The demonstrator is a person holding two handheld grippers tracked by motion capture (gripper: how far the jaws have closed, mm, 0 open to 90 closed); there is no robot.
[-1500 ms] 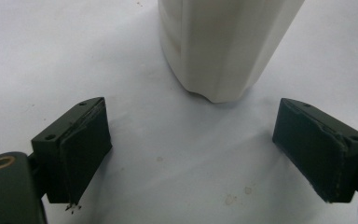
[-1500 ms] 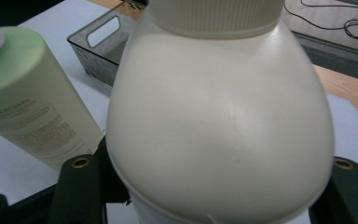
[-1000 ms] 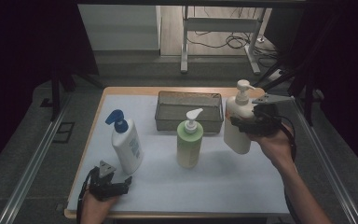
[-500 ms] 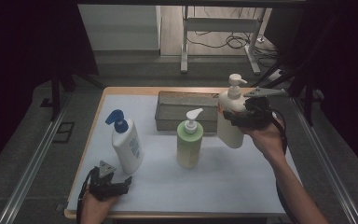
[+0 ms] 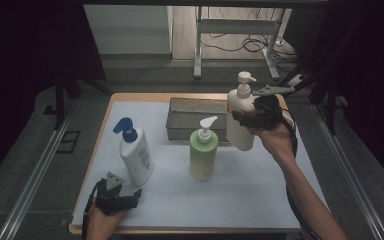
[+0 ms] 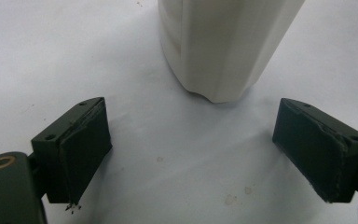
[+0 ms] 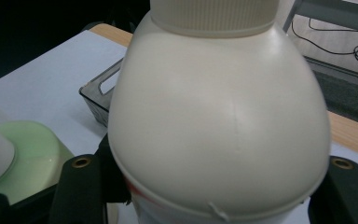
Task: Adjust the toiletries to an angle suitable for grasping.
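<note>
3 pump bottles | 1 tray (image 5: 195, 117) | right tool (image 5: 247, 119) grips cream bottle (image 5: 240, 122)

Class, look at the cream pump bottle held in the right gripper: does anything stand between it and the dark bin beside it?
Nothing visible does. The right gripper holds the cream pump bottle lifted at the dark bin's right end. The green bottle stands nearer the person, off that path.
</note>
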